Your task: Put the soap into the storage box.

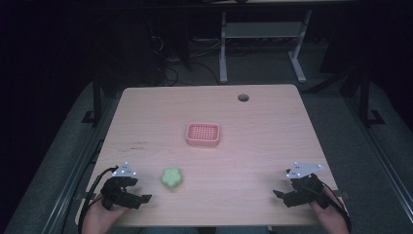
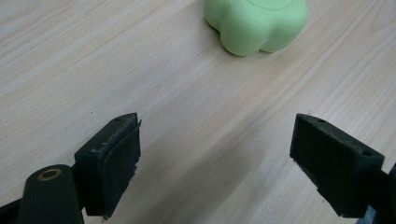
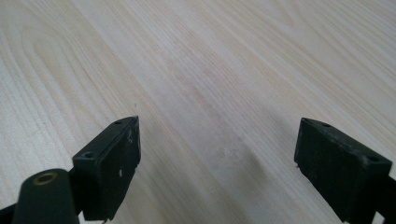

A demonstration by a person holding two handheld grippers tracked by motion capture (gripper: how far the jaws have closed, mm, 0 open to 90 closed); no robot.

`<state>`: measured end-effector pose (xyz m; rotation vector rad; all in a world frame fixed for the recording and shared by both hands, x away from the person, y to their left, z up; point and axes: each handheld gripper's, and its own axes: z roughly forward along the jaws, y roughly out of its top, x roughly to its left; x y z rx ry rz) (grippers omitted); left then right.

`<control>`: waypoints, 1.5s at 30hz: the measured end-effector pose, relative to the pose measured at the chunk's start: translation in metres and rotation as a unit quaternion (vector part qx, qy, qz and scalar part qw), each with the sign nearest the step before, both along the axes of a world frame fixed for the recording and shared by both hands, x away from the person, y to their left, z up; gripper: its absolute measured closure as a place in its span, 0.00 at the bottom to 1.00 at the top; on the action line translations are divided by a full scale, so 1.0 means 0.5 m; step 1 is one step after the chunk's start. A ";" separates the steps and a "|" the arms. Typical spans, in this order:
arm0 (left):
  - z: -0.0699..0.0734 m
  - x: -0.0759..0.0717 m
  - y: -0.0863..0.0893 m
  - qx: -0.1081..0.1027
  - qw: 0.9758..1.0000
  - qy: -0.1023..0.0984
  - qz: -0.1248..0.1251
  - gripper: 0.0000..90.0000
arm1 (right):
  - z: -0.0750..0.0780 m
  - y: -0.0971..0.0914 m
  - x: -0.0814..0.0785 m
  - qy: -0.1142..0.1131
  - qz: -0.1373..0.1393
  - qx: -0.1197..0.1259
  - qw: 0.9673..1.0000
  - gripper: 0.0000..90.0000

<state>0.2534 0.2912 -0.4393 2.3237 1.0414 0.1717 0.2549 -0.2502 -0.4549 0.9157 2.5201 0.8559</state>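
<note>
left gripper (image 2: pixel 217 154) gapes wide just short of the green flower-shaped block (image 2: pixel 257 23); right gripper (image 3: pixel 217 158) wide apart over bare table (image 3: pixel 210 70).

Wooden table (image 1: pixel 272 141); green block (image 1: pixel 171 178), pink basket (image 1: pixel 203 134)

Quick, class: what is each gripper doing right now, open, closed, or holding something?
Left gripper: open, holding nothing; the green soap lies ahead of it.
Right gripper: open, holding nothing.

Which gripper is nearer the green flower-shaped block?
Left. The left gripper sits just beside the green flower-shaped block, jaws open toward it. The right gripper is far across the table, open over bare wood.
</note>
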 end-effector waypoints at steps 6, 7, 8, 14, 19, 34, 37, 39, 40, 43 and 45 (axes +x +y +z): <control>0.006 -0.001 -0.004 0.012 1.000 0.000 -0.003 0.18 | 0.000 -0.001 0.000 0.000 -0.003 0.000 1.000 0.16; 0.008 0.000 -0.006 0.012 1.000 -0.001 -0.005 0.18 | -0.001 -0.001 0.000 0.001 -0.004 0.000 1.000 0.16; 0.011 0.001 -0.008 0.014 1.000 -0.002 -0.008 0.18 | -0.001 -0.001 0.000 0.003 -0.004 0.002 1.000 0.16; 0.028 0.015 -0.028 0.026 0.999 0.000 -0.018 0.18 | -0.003 -0.006 -0.001 0.003 -0.012 0.009 1.000 0.16; 0.049 0.030 -0.051 0.035 0.999 -0.002 -0.029 0.18 | -0.003 -0.006 -0.003 0.004 -0.013 0.011 1.000 0.16; 0.071 0.065 -0.101 0.053 0.997 0.017 -0.046 0.18 | -0.001 -0.004 -0.004 0.001 -0.007 0.010 1.000 0.16; 0.071 0.070 -0.108 0.055 0.997 0.018 -0.049 0.18 | -0.001 -0.004 -0.003 0.001 -0.007 0.010 1.000 0.16; 0.071 0.077 -0.117 0.053 0.997 0.022 -0.051 0.18 | -0.003 -0.005 -0.001 0.001 -0.006 0.011 1.000 0.16; 0.071 0.079 -0.120 0.054 0.997 0.023 -0.053 0.18 | -0.003 -0.005 -0.001 0.002 -0.006 0.011 1.000 0.16; 0.071 0.087 -0.130 0.061 0.996 0.029 -0.062 0.18 | -0.003 -0.006 0.000 0.001 -0.006 0.013 1.000 0.16; 0.071 0.089 -0.133 0.061 0.996 0.031 -0.062 0.18 | -0.003 -0.006 -0.001 0.000 -0.005 0.013 1.000 0.16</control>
